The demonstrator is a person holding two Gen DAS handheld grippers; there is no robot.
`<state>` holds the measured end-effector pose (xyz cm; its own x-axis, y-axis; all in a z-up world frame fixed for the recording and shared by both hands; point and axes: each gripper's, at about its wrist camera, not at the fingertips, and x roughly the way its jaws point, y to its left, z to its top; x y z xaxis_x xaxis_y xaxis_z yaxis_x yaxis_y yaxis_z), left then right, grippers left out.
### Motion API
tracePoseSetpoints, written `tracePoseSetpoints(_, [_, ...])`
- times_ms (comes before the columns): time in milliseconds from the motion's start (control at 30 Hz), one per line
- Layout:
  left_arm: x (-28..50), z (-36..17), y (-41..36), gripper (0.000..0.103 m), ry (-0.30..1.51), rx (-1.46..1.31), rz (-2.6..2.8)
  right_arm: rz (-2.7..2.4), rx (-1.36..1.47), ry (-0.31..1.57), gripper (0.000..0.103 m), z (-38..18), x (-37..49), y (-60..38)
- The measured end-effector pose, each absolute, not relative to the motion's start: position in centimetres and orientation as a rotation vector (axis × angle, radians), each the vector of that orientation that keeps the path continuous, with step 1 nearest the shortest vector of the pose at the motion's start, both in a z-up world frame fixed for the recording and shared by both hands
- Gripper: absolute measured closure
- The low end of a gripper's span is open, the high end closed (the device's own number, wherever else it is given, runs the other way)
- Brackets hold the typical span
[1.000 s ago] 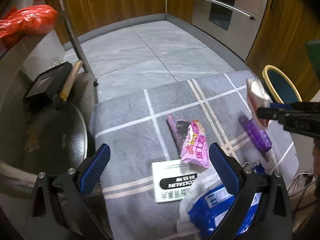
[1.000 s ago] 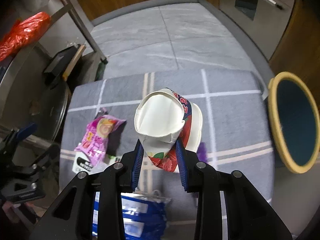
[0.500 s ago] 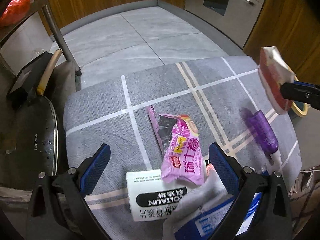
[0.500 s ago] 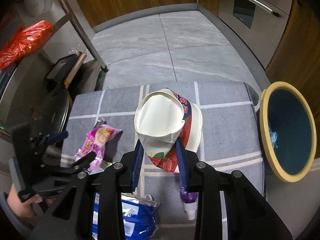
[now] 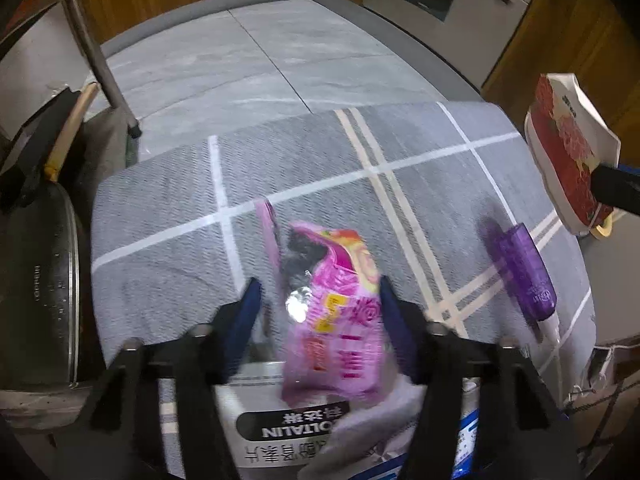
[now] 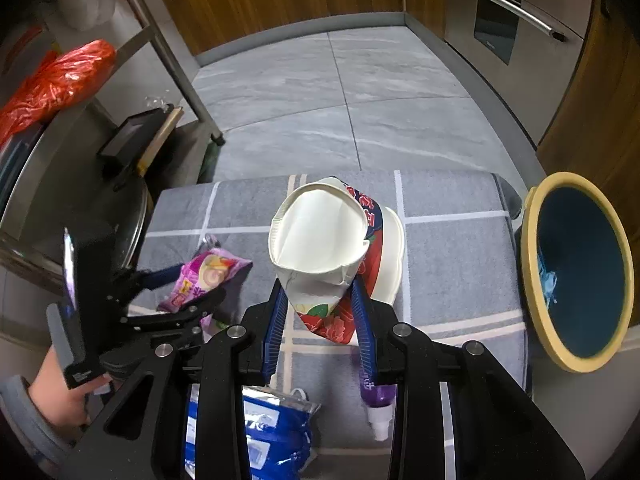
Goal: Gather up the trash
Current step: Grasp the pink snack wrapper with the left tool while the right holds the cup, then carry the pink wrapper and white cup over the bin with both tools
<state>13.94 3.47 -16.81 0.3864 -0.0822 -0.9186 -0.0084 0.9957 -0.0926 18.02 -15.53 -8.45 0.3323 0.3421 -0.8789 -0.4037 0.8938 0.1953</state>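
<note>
Bin (image 6: pixel 532 276) off the cloth-covered table's (image 5: pixel 168 208) right edge: blue scrap inside | right gripper (image 6: pixel 320 304) clamps crushed paper cup (image 6: pixel 320 236), empty | left gripper (image 5: pixel 316 300) jaws just closing around pink wrapper (image 5: pixel 340 320) near front edge, contact unclear

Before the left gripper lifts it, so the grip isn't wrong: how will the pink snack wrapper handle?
The pink snack wrapper looks crumpled and torn open, so probably floppy and very light. Its glossy film may slip between the left gripper pads.
</note>
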Motion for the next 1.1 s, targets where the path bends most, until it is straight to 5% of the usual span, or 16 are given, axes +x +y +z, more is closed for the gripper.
tracePoseSetpoints(400, [13.4,-12.9,2.3,0.083,1.007,-0.01,-0.037,0.473,-0.068,1.104,0.069,-7.8,18.0,-16.3])
tracePoseSetpoints(1100, [13.4,-7.0,-1.1,0.084,0.823,-0.021,-0.131,0.397,-0.033,1.003,0.069,-5.0,19.1,-20.8])
